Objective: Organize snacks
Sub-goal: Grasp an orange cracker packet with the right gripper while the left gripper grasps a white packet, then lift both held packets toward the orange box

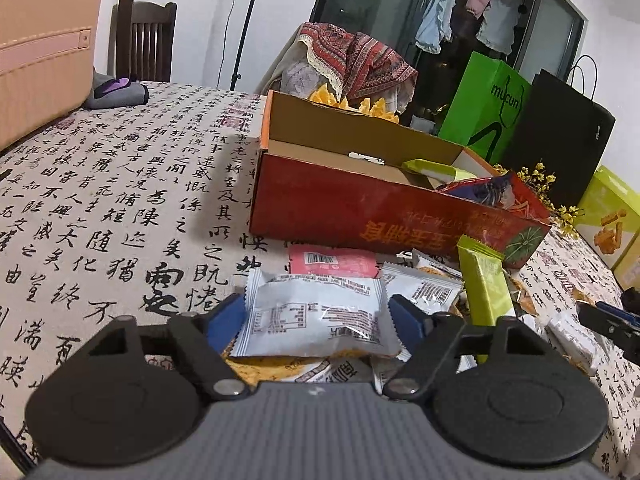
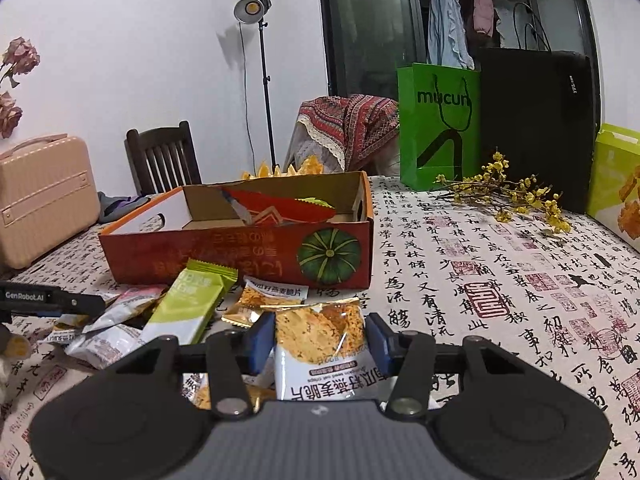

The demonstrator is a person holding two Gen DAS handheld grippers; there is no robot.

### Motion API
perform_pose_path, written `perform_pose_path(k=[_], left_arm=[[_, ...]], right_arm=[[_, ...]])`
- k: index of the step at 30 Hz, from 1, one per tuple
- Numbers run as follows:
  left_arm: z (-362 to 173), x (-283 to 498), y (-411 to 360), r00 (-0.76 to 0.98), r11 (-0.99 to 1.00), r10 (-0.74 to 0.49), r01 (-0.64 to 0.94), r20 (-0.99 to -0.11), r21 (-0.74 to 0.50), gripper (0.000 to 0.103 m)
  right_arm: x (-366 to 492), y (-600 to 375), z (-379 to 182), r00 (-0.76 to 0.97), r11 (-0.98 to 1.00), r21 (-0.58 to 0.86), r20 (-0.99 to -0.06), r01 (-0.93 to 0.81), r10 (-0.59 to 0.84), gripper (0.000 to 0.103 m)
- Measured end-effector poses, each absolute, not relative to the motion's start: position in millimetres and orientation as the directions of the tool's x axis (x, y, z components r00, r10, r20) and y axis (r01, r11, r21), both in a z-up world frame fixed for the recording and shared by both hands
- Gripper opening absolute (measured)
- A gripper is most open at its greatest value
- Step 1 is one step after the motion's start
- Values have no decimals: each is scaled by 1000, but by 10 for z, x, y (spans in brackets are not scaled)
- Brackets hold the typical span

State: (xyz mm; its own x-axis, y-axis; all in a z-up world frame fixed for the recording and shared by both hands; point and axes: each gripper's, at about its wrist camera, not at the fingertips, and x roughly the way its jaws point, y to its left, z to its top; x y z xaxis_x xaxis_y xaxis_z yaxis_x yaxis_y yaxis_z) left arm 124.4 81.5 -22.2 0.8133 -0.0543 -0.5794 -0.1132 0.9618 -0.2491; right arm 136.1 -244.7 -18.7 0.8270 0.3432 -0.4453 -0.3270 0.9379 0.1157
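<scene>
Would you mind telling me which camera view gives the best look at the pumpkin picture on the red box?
The right wrist view: the green pumpkin picture faces the camera squarely on the red box. The left wrist view catches it only at the box's far corner, slanted and partly hidden behind a green snack bar.

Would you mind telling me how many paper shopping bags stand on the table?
2: a green bag behind the yellow flower sprig, and a black bag beside it; others may be hidden.
</scene>
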Motion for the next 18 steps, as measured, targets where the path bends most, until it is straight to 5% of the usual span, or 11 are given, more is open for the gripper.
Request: perform_pose_path(k=[7, 18], left_arm=[[-208, 1216, 834, 818, 961, -55, -114, -573, -254, 69], [-85, 1110, 843, 841, 965, -44, -105, -539, -242, 68]], right_arm=[[1345, -2447, -169, 830, 937, 120, -438, -327, 345, 49], [1294, -2448, -104, 841, 937, 118, -415, -329, 348, 49]])
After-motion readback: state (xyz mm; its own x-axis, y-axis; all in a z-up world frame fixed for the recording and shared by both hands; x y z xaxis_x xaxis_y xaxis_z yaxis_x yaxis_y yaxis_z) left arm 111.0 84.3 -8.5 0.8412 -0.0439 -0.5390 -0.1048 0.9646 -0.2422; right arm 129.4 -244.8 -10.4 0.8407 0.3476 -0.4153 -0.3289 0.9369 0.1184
